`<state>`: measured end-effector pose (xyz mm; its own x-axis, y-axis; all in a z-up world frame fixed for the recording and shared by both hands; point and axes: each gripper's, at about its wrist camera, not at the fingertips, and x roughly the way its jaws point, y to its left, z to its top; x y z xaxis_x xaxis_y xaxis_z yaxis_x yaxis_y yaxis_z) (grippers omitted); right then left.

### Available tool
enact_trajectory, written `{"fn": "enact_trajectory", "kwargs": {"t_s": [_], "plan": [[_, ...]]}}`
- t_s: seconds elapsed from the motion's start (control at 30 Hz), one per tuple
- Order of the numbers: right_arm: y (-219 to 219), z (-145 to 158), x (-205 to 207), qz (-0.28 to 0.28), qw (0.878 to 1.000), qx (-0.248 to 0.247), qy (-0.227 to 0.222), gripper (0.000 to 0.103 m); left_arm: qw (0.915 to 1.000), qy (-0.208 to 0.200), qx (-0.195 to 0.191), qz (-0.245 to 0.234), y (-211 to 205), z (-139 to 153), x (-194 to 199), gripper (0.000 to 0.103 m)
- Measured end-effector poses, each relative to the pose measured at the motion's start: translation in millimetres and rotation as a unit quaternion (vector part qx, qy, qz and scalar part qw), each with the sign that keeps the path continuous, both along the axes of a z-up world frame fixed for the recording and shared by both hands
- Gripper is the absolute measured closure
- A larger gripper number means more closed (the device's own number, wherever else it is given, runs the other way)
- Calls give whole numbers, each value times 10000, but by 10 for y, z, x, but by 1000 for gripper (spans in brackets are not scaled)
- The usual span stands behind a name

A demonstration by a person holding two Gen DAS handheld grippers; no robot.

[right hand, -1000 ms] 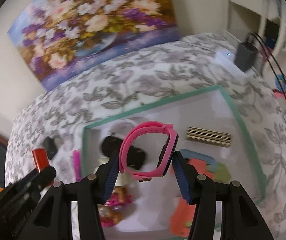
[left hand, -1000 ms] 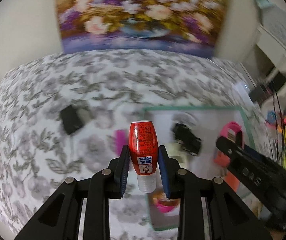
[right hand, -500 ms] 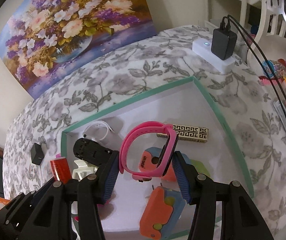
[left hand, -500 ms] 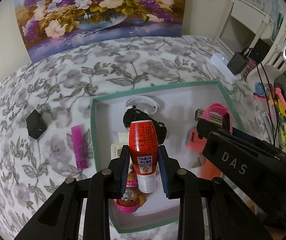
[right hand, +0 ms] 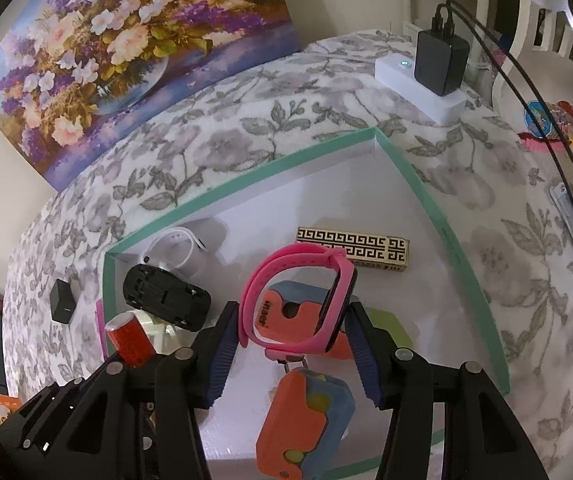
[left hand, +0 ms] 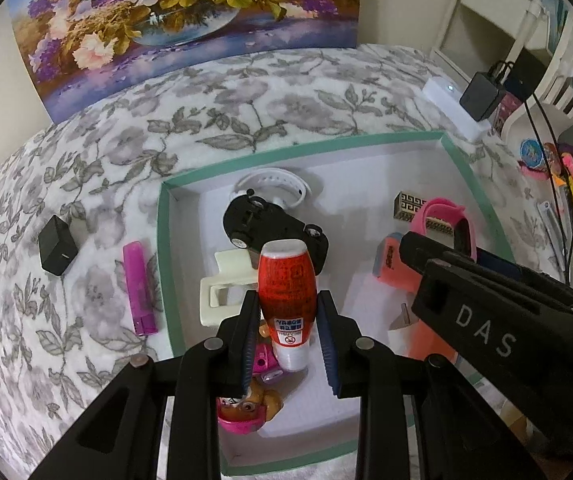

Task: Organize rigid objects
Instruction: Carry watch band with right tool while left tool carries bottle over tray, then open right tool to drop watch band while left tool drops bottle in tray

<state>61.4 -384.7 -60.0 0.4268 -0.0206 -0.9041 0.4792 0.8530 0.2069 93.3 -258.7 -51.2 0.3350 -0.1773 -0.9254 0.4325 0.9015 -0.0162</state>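
My left gripper [left hand: 286,320] is shut on a small red bottle [left hand: 287,280] with a white cap, held over the left part of the green-rimmed white tray [left hand: 294,152]. My right gripper [right hand: 292,332] is shut on a pink watch [right hand: 298,300], held over the tray's middle [right hand: 446,240]. The bottle also shows in the right wrist view [right hand: 128,336], and the watch in the left wrist view [left hand: 446,216]. Inside the tray lie a black toy car [left hand: 274,228], a white watch [left hand: 274,184], a cream clip [left hand: 226,296], a patterned box [right hand: 354,248] and orange-blue toys [right hand: 306,424].
A purple lighter [left hand: 138,288] and a black cube [left hand: 57,251] lie on the floral cloth left of the tray. A white power strip with a black charger [right hand: 438,64] sits at the back right, with cables. A flower painting [left hand: 186,12] leans on the wall.
Both grippers have moved forward and to the right over the tray with their objects still held. The tray's contents now sit closer beneath them.
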Motion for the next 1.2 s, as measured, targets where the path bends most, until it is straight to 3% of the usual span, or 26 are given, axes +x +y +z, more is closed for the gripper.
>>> {"fn": "enact_trajectory", "kwargs": {"t_s": [0.33, 0.47, 0.6, 0.97, 1.03, 1.2], "plan": [[-18, -28, -2, 16, 10000, 9, 56, 46, 9999, 97, 33, 19, -23, -44, -3, 72], [-23, 5, -3, 5, 10000, -29, 31, 45, 10000, 85, 5, 28, -9, -12, -8, 63], [-22, 79, -23, -24, 10000, -69, -57, 44, 9999, 74, -56, 114, 50, 62, 3, 63], [42, 168, -14, 6, 9996, -253, -83, 38, 9961, -113, -177, 851, 488, 250, 182, 63], [59, 174, -9, 5, 9995, -296, -69, 30, 9948, -125, -160, 1000, 577, 253, 227, 60], [187, 189, 41, 156, 9988, -462, -30, 26, 9889, -160, -151, 1468, 860, 275, 332, 49]]}}
